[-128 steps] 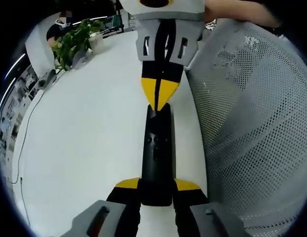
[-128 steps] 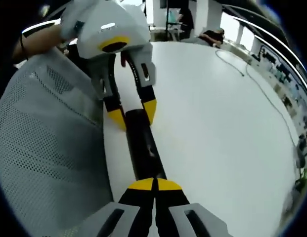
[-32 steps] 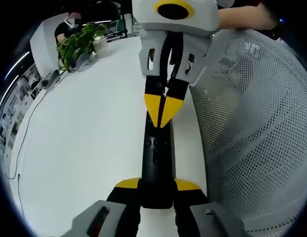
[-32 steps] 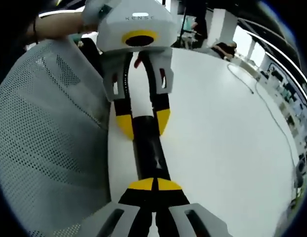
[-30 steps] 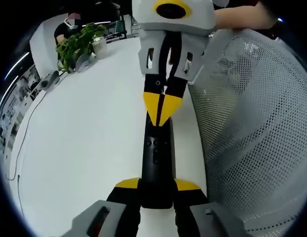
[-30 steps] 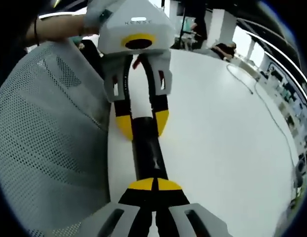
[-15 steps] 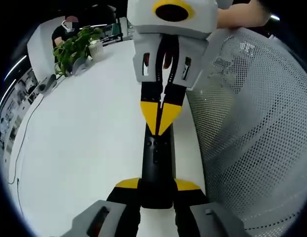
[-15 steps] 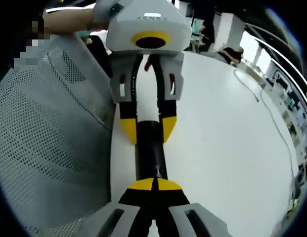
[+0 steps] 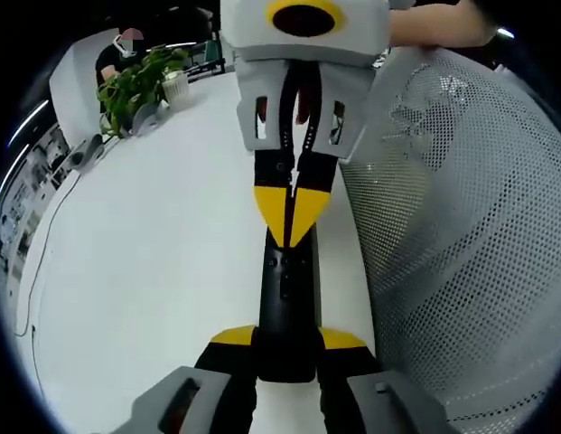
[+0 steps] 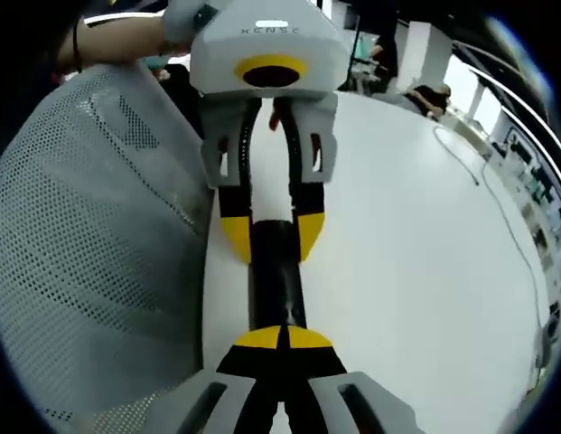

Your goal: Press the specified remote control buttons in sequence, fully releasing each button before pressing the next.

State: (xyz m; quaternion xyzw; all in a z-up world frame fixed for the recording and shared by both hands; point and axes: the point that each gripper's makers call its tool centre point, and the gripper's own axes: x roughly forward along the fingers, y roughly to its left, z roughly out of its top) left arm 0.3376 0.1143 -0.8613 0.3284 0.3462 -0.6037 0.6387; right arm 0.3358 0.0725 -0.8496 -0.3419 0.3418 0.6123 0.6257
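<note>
A slim black remote (image 9: 285, 298) lies lengthwise over the white table's edge, with small buttons on its top face. My left gripper (image 9: 287, 340) is shut on its near end, one yellow-tipped jaw on each side. My right gripper (image 9: 289, 217) comes in from the top of the left gripper view, jaws shut together, its yellow point resting on the remote's far part. In the right gripper view the same shut tips (image 10: 281, 339) sit on the remote (image 10: 276, 280), and the left gripper (image 10: 273, 237) clamps its other end.
A grey mesh chair back (image 9: 461, 235) stands close beside the remote, also in the right gripper view (image 10: 90, 226). The white table (image 9: 144, 244) spreads the other way. A potted plant (image 9: 135, 81) and a thin cable (image 9: 41, 253) lie far off.
The right gripper's shut tip has crept a little along the remote toward the left gripper. The left gripper keeps its hold on the remote.
</note>
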